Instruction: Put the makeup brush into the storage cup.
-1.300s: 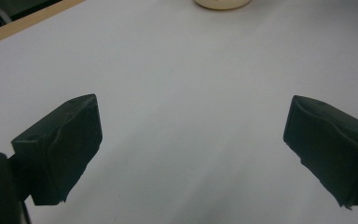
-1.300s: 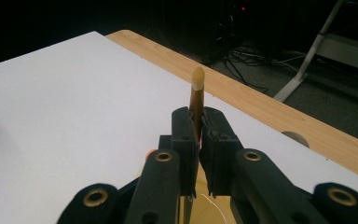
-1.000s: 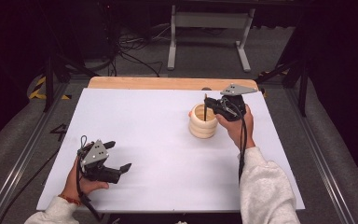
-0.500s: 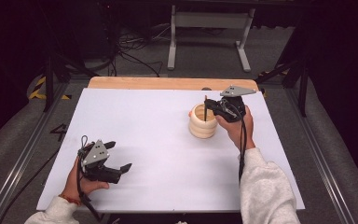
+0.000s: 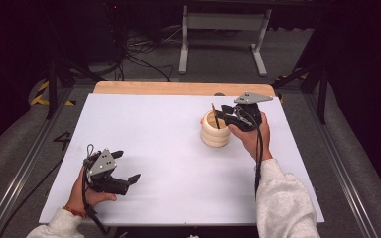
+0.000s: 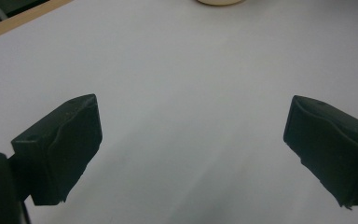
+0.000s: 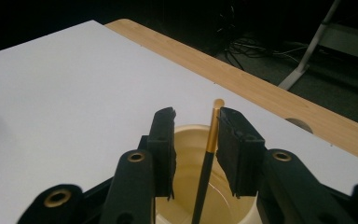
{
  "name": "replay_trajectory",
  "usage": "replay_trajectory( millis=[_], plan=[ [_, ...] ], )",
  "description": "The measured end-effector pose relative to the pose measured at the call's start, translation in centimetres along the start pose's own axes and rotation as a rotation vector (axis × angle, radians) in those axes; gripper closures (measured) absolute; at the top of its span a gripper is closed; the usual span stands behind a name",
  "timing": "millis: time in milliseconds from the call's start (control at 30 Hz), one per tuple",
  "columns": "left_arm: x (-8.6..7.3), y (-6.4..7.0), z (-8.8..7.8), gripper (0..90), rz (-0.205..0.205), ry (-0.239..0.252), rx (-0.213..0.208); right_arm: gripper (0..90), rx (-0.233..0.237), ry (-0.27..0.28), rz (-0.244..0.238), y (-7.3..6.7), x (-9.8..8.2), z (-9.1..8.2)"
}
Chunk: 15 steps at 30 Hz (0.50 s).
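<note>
Release is happening at the right of the high view: the right gripper (image 5: 226, 115) is hanging just over the cream ribbed cup (image 5: 215, 131), and its jaws have just been opening, standing now at a narrow gap. In the right gripper view the black stick with the gold tip (image 7: 208, 154) is standing nearly upright between the jaws, its lower end dropping into the cup (image 7: 193, 177); it is leaning close against the right-hand pad, with a clear gap to the other, so the grip is judged to be letting go, though whether that pad is touching it is hard to tell. The placing itself looks all but done: the stick is sitting inside the cup, and what seems left is widening the jaws and lifting the hand away without knocking it. The left gripper (image 5: 124, 171) is resting at the lower left on the white table (image 5: 154, 144), jaws spread wide and holding nothing, well apart from the cup.
</note>
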<state>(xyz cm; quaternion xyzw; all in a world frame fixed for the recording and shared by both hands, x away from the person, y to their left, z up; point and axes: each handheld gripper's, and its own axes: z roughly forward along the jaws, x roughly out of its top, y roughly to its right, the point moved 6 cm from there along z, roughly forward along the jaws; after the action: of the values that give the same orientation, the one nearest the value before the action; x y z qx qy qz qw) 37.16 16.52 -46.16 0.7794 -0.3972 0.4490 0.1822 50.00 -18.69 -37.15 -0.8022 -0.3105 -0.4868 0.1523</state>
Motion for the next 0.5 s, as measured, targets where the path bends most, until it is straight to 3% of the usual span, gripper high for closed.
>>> replay_trajectory(
  millis=[500],
  plan=[
    [0.0, 0.1, 0.1, 5.2, 0.006, -0.007, 0.002, 43.4, -0.017, -0.006, 0.002, 0.1, -0.2, -1.1]
  ],
)
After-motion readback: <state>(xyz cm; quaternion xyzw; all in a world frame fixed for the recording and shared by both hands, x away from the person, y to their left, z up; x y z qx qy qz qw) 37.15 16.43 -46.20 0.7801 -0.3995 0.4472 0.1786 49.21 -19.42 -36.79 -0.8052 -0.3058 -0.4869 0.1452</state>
